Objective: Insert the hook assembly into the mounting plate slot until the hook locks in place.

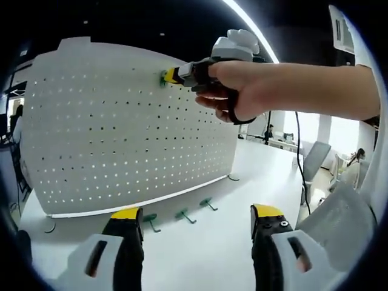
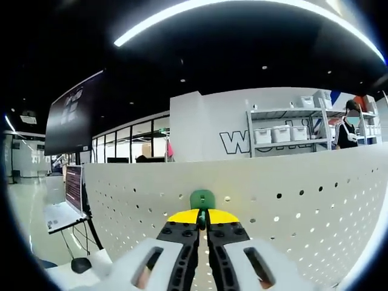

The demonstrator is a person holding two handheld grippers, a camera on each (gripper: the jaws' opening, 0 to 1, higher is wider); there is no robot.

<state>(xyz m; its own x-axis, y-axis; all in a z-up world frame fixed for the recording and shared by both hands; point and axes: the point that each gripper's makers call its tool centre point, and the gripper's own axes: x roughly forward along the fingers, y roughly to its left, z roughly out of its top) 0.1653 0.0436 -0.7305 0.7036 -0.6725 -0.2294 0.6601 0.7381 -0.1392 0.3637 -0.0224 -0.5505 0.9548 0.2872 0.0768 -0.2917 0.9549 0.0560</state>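
Left hand-held gripper (image 1: pixel 197 221) hangs released at 6 o'clock, yellow-tipped jaws spread wide over the white tabletop (image 1: pixel 206 248). Just beyond them three spare green hooks (image 1: pixel 180 216) lie on the tabletop before the upright white pegboard (image 1: pixel 121 133). Farther, toward 12 o'clock, a person's hand (image 1: pixel 242 91) holds the right hand-held gripper (image 2: pixel 204 217) against the pegboard's upper rows, jaws clenched on a green hook (image 2: pixel 202 199) that touches the perforated face. Shelves with bins (image 2: pixel 291 136) stand beyond.

Looked like an open office or lab. Glass partitions (image 2: pixel 130 142), storage shelving (image 2: pixel 290 134), laptop (image 2: pixel 66 203), desks (image 1: pixel 285 145), ceiling strip lights (image 2: pixel 242 9).
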